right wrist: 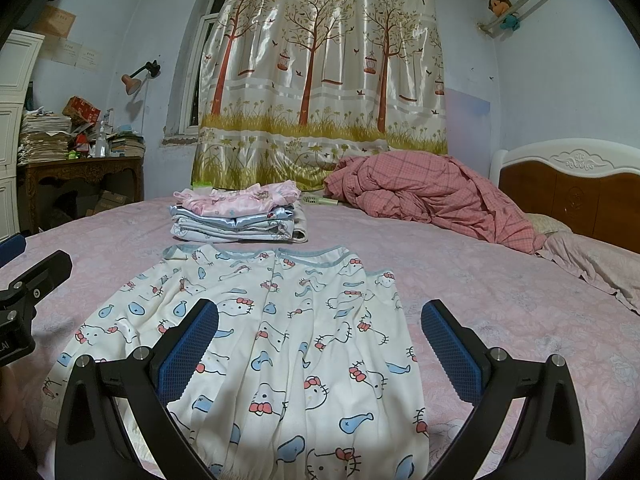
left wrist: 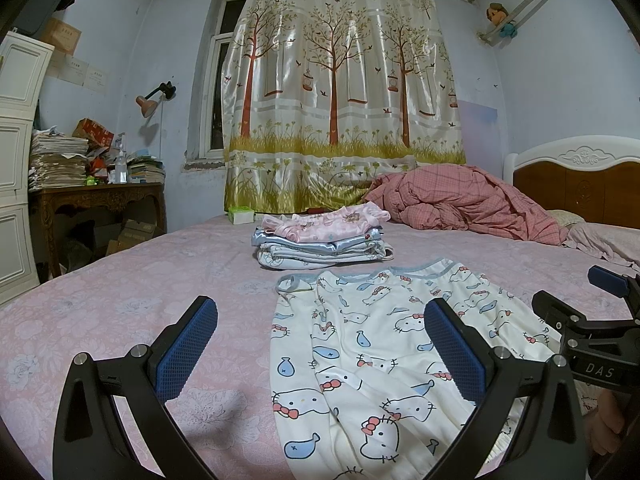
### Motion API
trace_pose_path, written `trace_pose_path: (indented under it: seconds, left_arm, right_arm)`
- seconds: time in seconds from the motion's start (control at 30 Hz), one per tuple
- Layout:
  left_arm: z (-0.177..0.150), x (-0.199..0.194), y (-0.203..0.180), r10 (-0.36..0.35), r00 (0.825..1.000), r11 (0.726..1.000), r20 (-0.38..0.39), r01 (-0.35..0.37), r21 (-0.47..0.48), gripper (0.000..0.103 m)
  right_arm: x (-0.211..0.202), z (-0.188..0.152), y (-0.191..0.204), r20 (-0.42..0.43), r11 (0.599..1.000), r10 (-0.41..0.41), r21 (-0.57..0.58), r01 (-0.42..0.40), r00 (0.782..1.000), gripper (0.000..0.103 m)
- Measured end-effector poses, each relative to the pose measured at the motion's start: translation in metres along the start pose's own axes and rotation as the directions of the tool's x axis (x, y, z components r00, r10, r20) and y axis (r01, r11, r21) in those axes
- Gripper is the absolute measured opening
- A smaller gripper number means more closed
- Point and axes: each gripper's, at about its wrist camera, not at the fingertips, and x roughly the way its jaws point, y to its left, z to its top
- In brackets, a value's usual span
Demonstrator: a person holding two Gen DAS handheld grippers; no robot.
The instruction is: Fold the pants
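At the far left a white cabinet (left wrist: 16, 128) stands against the wall, and next to it a dark wooden desk (left wrist: 100, 200) carries a tall stack of papers (left wrist: 58, 160), a clear bottle (left wrist: 121, 168) and other clutter, with a pink lamp (left wrist: 146, 104) fixed to the wall above. A pink flowered bedsheet (left wrist: 120, 300) covers the bed. The left gripper (left wrist: 320, 344) hangs low over it with its blue-padded fingers (left wrist: 188, 352) spread wide and holding nothing; one finger is over bare sheet, the other over the pants. The pants (right wrist: 280, 340), white with a cat and blue fish print, lie flat on the sheet in the near middle, waistband toward the far side and legs running toward the cameras. Just beyond the waistband sits a pile of folded clothes (left wrist: 324, 240), a pink piece on top, and behind that a curtain (left wrist: 340, 80) printed with trees hangs over the window. The right gripper (right wrist: 320, 344) is also wide open and empty, its left finger above the pants and its right finger above the sheet beside them. Farther right a rumpled pink checked blanket (right wrist: 432, 196) is heaped near the wood and white headboard (right wrist: 576, 184), and a small stuffed toy (right wrist: 502, 4) sits high in the corner.
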Motion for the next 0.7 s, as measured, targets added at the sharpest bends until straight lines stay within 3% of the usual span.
trace_pose_path:
  seconds: [0.7]
  left_arm:
    - [0.0008,-0.0002,0.0012,-0.001,1.0,1.0,0.0,0.001,0.002,0.103]
  right_arm:
    - [0.0006,0.0012,-0.001,-0.004,1.0,0.001,-0.001,-0.001,1.0,0.102]
